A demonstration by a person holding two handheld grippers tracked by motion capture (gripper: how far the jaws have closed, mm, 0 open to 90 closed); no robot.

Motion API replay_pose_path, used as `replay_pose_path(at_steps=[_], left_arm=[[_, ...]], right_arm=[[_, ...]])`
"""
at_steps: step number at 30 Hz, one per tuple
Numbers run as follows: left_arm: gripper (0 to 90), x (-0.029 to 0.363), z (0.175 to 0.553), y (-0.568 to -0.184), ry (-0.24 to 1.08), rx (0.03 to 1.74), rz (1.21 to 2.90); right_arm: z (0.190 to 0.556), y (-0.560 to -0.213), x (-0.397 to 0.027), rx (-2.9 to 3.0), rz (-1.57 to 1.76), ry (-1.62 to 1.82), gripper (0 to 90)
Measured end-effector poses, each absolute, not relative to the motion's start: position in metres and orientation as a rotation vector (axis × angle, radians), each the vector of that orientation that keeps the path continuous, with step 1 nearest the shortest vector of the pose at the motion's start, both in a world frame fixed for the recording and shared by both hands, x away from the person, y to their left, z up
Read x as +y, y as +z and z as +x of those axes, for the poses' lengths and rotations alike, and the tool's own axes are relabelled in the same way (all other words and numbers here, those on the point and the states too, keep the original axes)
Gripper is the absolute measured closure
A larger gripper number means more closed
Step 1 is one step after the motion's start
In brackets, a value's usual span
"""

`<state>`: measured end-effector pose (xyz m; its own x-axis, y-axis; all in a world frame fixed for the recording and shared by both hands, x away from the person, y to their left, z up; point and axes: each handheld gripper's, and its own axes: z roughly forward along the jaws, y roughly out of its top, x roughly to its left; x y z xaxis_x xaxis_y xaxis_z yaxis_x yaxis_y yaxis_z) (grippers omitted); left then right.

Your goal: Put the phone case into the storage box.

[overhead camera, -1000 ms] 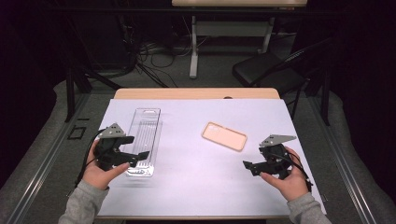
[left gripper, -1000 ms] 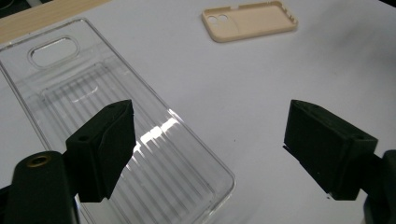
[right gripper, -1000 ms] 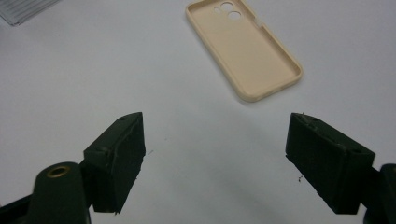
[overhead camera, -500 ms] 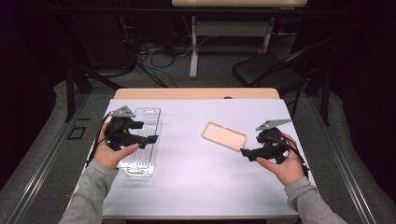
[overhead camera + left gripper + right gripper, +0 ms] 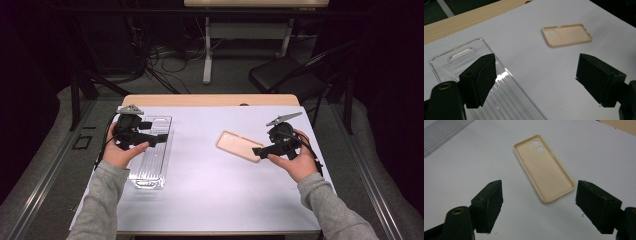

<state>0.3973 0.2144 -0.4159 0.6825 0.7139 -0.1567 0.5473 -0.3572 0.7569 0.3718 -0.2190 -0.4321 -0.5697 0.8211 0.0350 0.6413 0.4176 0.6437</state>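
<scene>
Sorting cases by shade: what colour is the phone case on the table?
Pale beige phone case, plain, no pattern; clearest in the right gripper view.

Dim lab (floor cables (image 5: 165, 70))

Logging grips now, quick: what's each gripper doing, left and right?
Left gripper: open, empty, over the clear tray.
Right gripper: open, empty, just short of the phone case.

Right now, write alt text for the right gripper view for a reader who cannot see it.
A beige, soft-looking phone case lies open side up on a white table surface, its camera holes at the far end. The right gripper has its two black jaws wide apart in the foreground on either side of the case's near end, not touching it.
</scene>
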Motion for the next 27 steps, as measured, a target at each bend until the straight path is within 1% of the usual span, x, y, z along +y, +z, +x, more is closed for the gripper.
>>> replay_pose_path(at_steps=[7,13,21,23,27], left_arm=[[16.6,0.214,0.402,-0.419,0.294,0.996,2.052],[16.5,0.218,0.404,-0.421,0.287,0.986,2.047],[16.6,0.222,0.404,-0.421,0.287,0.983,2.041],[16.5,0.223,0.404,-0.422,0.288,0.984,2.045],[16.6,0.224,0.404,-0.422,0.298,0.981,2.038]], right_arm=[[0.389,-0.431,-0.216,2.389,1.275,0.86,21.9],[0.403,-0.432,-0.215,2.394,1.276,0.83,22.5],[0.42,-0.43,-0.207,2.405,1.256,0.794,20.4],[0.429,-0.43,-0.205,2.418,1.26,0.776,19.2],[0.442,-0.429,-0.204,2.422,1.288,0.766,19.6]])
